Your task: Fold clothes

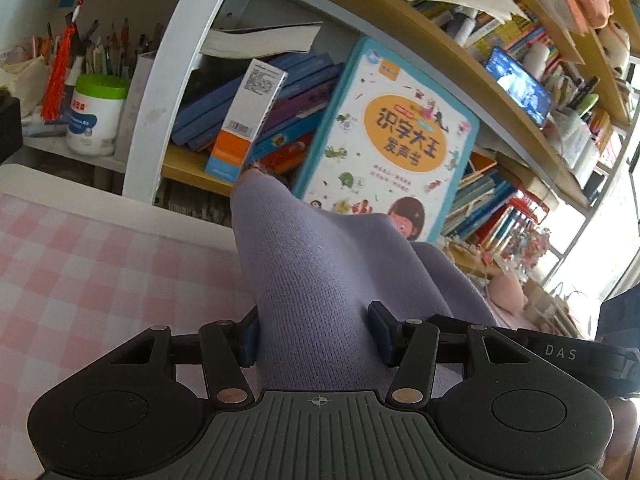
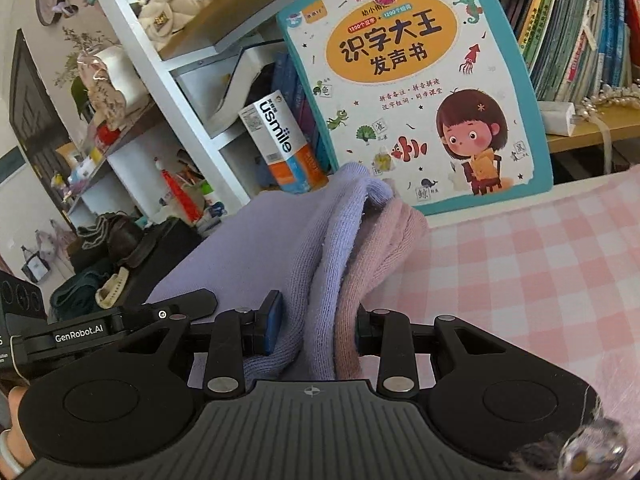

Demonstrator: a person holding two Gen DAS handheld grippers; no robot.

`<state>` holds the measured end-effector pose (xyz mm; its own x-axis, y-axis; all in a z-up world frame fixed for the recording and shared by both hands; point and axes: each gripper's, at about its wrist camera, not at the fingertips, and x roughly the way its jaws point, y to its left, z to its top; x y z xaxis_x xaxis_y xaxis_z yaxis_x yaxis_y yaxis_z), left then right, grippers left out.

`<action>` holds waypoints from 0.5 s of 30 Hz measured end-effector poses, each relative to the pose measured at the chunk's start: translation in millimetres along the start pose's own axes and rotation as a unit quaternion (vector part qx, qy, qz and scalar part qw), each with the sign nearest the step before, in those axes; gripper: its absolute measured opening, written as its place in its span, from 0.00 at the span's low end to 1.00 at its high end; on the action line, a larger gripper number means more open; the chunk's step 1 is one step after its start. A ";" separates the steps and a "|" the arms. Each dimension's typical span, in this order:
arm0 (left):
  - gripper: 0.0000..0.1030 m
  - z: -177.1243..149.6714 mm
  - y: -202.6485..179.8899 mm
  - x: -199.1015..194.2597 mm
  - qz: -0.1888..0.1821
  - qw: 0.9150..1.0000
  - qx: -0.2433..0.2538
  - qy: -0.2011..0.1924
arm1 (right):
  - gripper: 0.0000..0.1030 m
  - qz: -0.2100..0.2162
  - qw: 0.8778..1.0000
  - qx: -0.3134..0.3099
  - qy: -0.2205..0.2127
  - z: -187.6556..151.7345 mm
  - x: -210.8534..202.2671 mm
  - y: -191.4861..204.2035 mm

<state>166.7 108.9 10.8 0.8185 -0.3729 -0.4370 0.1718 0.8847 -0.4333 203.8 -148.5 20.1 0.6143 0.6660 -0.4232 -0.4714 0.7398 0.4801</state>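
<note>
On the left, a thick bunch of the lilac knitted garment (image 1: pixel 316 280) is held between the jaws of the left gripper (image 1: pixel 314 334), which stand half apart because the gathered cloth fills the gap between them. The cloth is seen rising from the jaws to a peak in front of the bookshelf (image 1: pixel 192 168), so this corner is judged to be lifted clear of the pink checked tablecloth (image 1: pixel 100 272) rather than dragged over it. The gripper is tilted gently downward, toward the far edge of the table, with the tablecloth passing under its left side.

On the right, a narrower hold is kept by the right gripper (image 2: pixel 318 334): its jaws are drawn closer together and are pressed on several layers of the same garment, lilac folds beside a pinker inner layer (image 2: pixel 384 248). The layers are judged to be pinched together so that both edges travel as one while the fold is carried over. This gripper is likewise pitched slightly down, level with its partner, whose dark body (image 2: pixel 80 332) is seen just beside it at the left edge. Part of a hand (image 2: pixel 12 408) is visible behind it. A large children's book (image 2: pixel 416 80) is propped against the shelf straight ahead, and the garment is hung between the two grippers, above the table.
</note>
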 end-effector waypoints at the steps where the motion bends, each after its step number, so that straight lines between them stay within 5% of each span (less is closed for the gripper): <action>1: 0.51 0.4 1.8 2.9 -0.001 1.000 -0.001 0.000 | 0.29 0.000 1.000 -0.002 0.000 1.2 2.9 -1.8; 15: 0.51 4.3 23.2 28.6 0.005 1.000 -0.011 0.005 | 0.29 -0.003 1.000 -0.009 0.003 3.7 35.3 -14.2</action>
<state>196.4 119.9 -8.3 0.8150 -0.3671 -0.4483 0.1514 0.8818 -0.4467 234.4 -135.8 1.2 0.6137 0.6623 -0.4298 -0.4790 0.7450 0.4642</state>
